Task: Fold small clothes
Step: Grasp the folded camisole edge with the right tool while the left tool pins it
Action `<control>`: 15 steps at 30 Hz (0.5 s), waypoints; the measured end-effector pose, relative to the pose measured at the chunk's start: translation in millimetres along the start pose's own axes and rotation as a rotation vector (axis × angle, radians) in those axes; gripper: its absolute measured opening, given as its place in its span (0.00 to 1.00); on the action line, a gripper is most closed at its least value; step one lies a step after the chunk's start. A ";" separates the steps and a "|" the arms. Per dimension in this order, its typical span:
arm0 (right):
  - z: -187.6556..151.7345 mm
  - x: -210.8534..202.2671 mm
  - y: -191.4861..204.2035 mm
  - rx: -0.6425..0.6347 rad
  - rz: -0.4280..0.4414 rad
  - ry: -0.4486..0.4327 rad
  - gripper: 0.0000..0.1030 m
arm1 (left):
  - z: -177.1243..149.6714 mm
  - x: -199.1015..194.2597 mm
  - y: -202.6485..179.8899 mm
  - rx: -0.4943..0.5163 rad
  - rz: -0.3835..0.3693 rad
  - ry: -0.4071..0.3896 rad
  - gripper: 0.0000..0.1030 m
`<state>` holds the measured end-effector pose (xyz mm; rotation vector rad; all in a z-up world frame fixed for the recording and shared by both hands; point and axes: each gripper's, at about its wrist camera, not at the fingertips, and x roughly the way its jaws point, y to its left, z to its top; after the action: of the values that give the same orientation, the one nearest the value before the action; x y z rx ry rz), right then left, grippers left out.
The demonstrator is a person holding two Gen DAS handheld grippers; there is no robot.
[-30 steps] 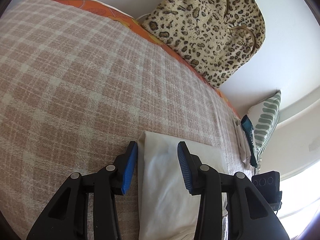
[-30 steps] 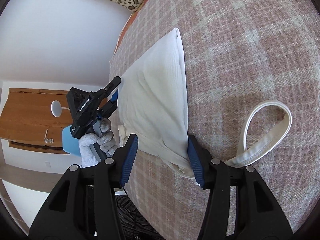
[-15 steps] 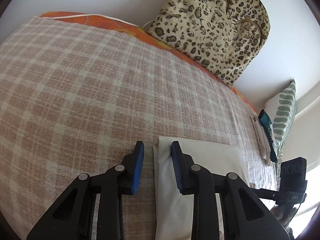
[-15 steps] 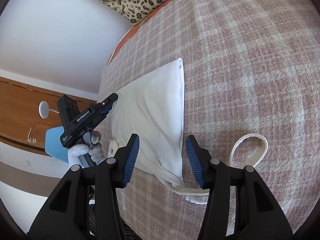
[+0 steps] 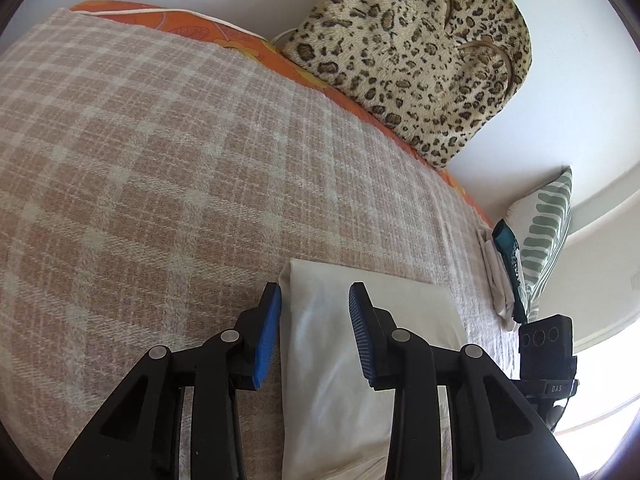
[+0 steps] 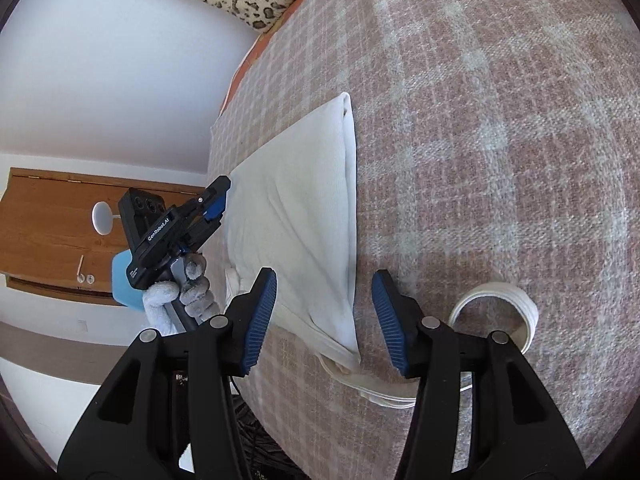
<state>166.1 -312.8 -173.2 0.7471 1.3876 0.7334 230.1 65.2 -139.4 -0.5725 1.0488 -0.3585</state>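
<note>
A folded white garment [image 5: 340,340] lies flat on the pink plaid bed cover [image 5: 160,160]. My left gripper [image 5: 316,332] is open, its blue pads on either side of the garment's near folded edge, holding nothing. In the right wrist view the same garment [image 6: 300,216] lies near the bed's edge, with a white strap loop [image 6: 516,304] trailing from its near corner. My right gripper [image 6: 324,320] is open just above that corner, holding nothing. The left gripper [image 6: 180,228] shows at the garment's far side, in a gloved hand.
A leopard-print bag [image 5: 420,48] leans on the wall at the back. A small stack of folded clothes [image 5: 500,276] and a green striped pillow [image 5: 540,232] sit at the bed's far right. The bed edge [image 6: 280,380] drops off near my right gripper.
My left gripper's jaws narrowed half a second ago and have opened wider again over the garment's edge. My right gripper has drawn back from the garment's corner, and the strap loop has shrunk.
</note>
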 end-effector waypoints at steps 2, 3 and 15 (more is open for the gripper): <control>-7.1 1.5 -2.1 0.003 0.028 0.027 0.51 | 0.3 3.8 3.7 -0.026 -0.034 0.001 0.35; -10.3 3.0 -3.5 0.006 0.047 0.043 0.51 | 1.5 4.5 5.6 -0.040 -0.049 0.003 0.35; -15.6 20.1 6.8 0.043 0.071 0.009 0.45 | 3.0 8.8 5.8 -0.072 -0.091 -0.016 0.32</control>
<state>151.4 -292.0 -179.8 0.8310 1.3943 0.7647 236.9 65.9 -148.0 -0.6879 1.0254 -0.3970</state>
